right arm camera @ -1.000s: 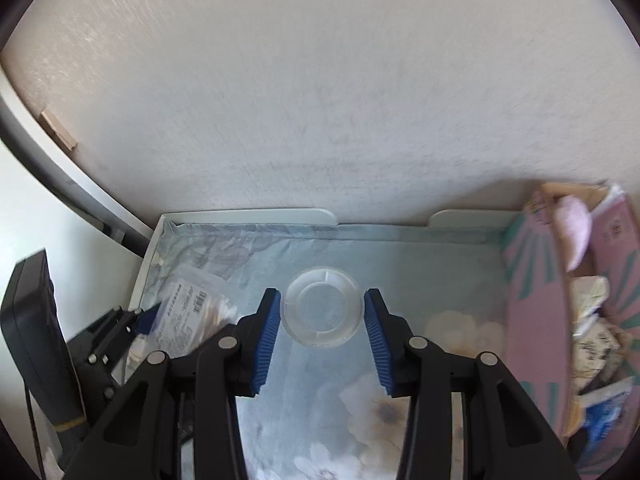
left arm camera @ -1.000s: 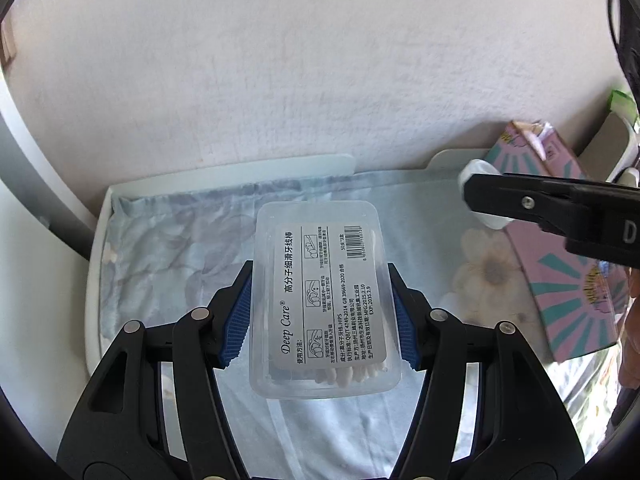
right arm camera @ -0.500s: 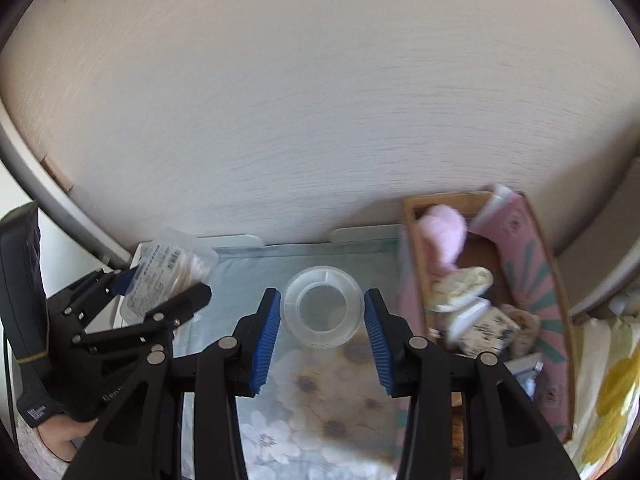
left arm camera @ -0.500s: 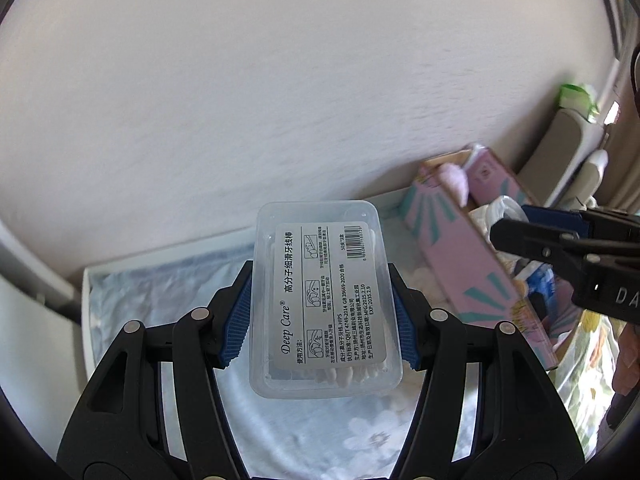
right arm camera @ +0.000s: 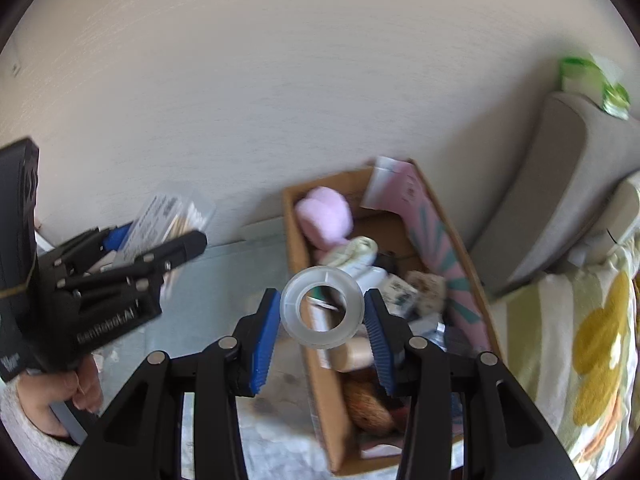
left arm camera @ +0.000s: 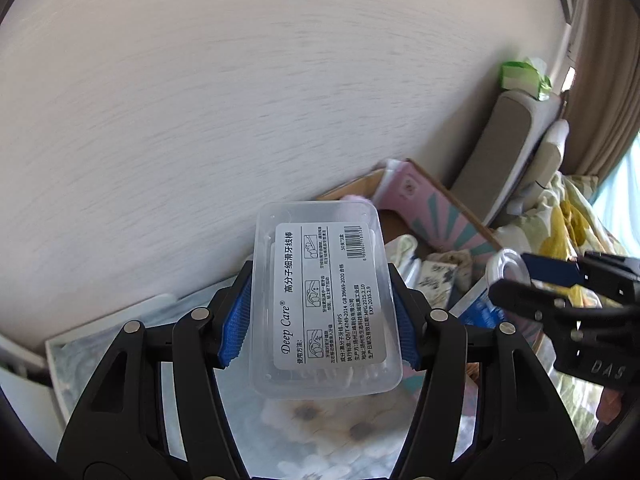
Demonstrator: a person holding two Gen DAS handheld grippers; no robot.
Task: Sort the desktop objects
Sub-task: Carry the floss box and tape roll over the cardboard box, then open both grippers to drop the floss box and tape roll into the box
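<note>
Clearly "Deep Care" on the clamped floss-pick box (left arm camera: 326, 308), "DAS" beside.

The box (right arm camera: 320, 380) stands on the table (right arm camera: 248, 264) against the wall (right arm camera: 280, 80), with a cushion (right arm camera: 552, 184) to its right.

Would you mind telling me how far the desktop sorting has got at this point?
Done: the cardboard box already holds several items, including a pink plush toy. In hand: the left gripper clamps a clear floss-pick box, and the right gripper clamps a translucent round lid over the box. Left: neither item has been released into it yet.
</note>
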